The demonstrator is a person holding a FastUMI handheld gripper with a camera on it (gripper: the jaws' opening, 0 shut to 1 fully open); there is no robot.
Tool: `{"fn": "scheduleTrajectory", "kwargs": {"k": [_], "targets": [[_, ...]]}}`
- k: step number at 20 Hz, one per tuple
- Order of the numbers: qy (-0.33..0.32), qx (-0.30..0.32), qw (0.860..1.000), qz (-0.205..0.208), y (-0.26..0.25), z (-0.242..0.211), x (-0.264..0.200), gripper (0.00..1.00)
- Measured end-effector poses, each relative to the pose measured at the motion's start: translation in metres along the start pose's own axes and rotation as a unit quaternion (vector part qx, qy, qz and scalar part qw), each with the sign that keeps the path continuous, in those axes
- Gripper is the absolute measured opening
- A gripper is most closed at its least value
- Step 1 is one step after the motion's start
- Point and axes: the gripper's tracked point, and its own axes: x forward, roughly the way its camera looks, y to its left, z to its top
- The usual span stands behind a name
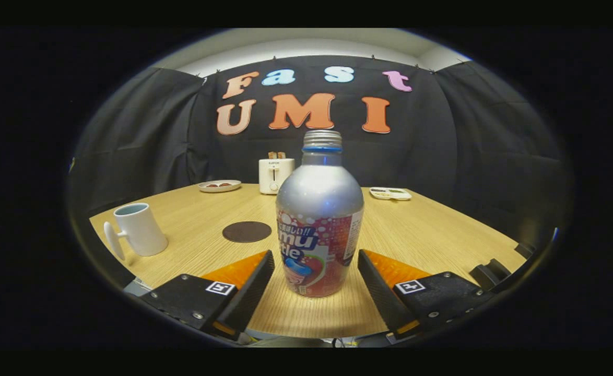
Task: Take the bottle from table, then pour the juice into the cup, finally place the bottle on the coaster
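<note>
A silver bottle [319,219] with a red label and a blue ring under its threaded neck stands upright on the wooden table [432,230]. It sits between my two fingers, with a gap on each side. My gripper [317,261] is open and touches nothing. A white cup [138,228] with its handle toward me stands to the left, beyond the left finger. A dark round coaster [246,231] lies flat on the table between the cup and the bottle, a little farther back.
At the table's far side stand a white toaster [275,175] with toast in it, a small plate [220,186] with food to its left, and a flat white tray [390,194] to the right. The black cloth wall closes in behind the table.
</note>
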Motion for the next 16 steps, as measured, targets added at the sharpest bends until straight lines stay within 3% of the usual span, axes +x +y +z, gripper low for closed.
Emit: {"fn": "scheduleTrajectory", "kwargs": {"k": [4,16], "targets": [[0.003,0.003,1.000,0.001,0.000,-0.005,0.001,0.81],[-0.010,-0.067,0.998,-0.007,0.025,0.006,-0.010,0.78]]}}
